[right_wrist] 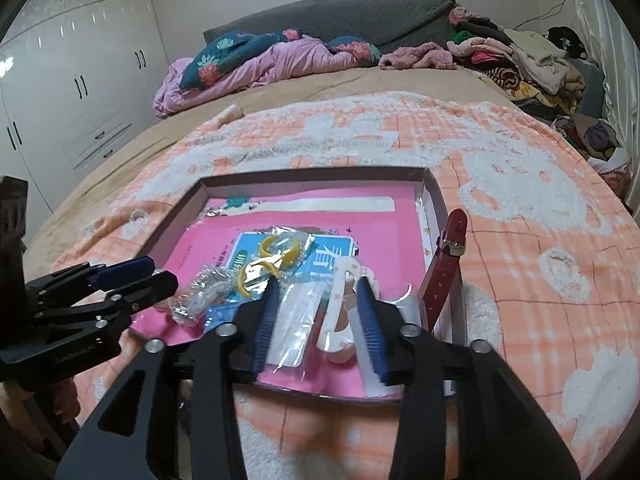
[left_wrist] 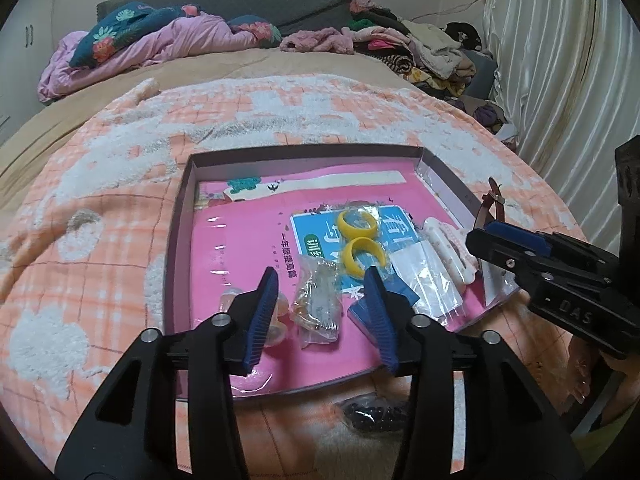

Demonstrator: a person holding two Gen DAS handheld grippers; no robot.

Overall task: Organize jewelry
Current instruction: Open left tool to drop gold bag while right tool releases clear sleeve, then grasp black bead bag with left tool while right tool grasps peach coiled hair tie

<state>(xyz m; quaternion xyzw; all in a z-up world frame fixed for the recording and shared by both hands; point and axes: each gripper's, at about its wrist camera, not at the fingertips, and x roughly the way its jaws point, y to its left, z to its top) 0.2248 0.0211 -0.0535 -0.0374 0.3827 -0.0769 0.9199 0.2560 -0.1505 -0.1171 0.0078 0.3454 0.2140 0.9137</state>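
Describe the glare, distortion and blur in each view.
Left wrist view: fisheye bends the box edges; glare streaks the pink book cover; open left gripper sharp. Right wrist view: same barrel curving; wardrobe doors reflect light; open right gripper sharp.

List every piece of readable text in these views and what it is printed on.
"DAS": embossed on the right gripper body, left wrist view.
"一年级提高篇": on the pink book cover, seen upside down.
Large white characters on the book's blue panel: partly covered by bagged yellow rings, not fully readable.
Embossed lettering on the left gripper body: too blurred to read.
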